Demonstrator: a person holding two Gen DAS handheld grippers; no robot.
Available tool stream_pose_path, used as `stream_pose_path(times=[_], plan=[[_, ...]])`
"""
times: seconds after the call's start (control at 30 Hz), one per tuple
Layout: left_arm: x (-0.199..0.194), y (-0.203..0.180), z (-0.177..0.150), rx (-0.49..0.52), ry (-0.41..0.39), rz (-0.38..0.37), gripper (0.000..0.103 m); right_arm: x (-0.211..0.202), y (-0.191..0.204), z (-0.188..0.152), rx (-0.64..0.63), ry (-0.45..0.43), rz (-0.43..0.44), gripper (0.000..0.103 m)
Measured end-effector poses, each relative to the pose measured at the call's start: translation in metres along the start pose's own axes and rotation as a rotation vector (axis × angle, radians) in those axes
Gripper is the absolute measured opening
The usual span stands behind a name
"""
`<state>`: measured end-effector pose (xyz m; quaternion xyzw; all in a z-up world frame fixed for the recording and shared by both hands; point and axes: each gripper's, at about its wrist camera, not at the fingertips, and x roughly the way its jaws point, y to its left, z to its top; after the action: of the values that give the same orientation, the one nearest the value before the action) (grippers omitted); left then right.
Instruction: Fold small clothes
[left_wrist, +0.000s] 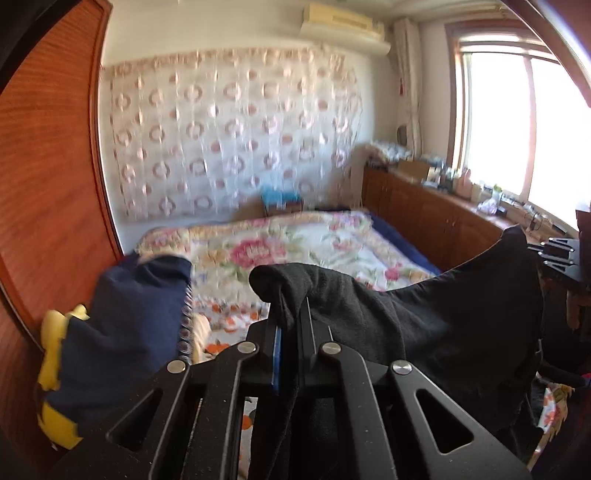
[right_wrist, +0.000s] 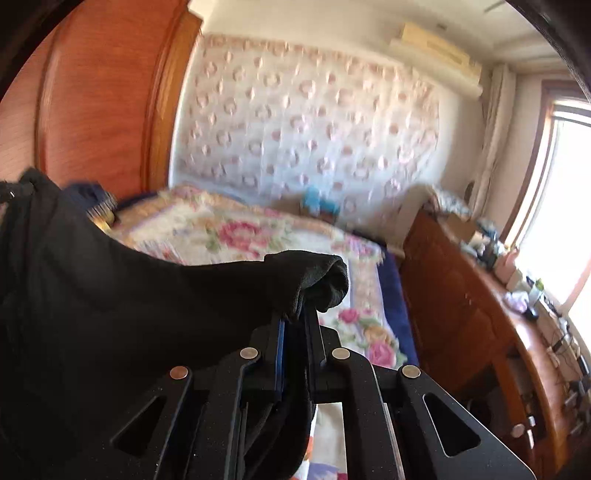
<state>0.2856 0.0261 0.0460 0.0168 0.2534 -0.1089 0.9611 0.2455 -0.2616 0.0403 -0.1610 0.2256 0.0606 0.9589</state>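
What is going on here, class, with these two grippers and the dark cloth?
A person holds a black garment stretched in the air between two handheld grippers, above a bed with a floral quilt. The left gripper and right gripper are each shut on one end. Navy and yellow clothes wait nearby. No fold shows.

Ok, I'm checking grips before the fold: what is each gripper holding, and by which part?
Both hold the black garment: the left gripper and right gripper each pinch a bunched edge at opposite ends.

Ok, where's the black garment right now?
The black garment hangs stretched between both grippers, above the floral bedspread, with the navy clothing to its left.
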Motion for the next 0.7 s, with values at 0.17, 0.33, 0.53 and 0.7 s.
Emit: stream_pose_path(times=[0.17,0.33,0.53,0.7], plan=[[0.042,-0.013,-0.023,0.017,0.097,0.015,0.007,0.071,0.008,-0.020,0.027,0.116,0.038,0.009],[0.052,-0.015,-0.035,0.008,0.140,0.024,0.007,0.112,0.007,-0.022,0.034,0.174,0.054,0.009],[0.045,-0.022,-0.028,0.033,0.139,0.005,0.048,0.128,-0.022,0.001,0.064,0.196,0.084,0.010],[0.022,-0.032,-0.031,0.033,0.126,-0.055,0.074,0.120,-0.030,-0.005,0.073,0.181,0.091,0.029]])
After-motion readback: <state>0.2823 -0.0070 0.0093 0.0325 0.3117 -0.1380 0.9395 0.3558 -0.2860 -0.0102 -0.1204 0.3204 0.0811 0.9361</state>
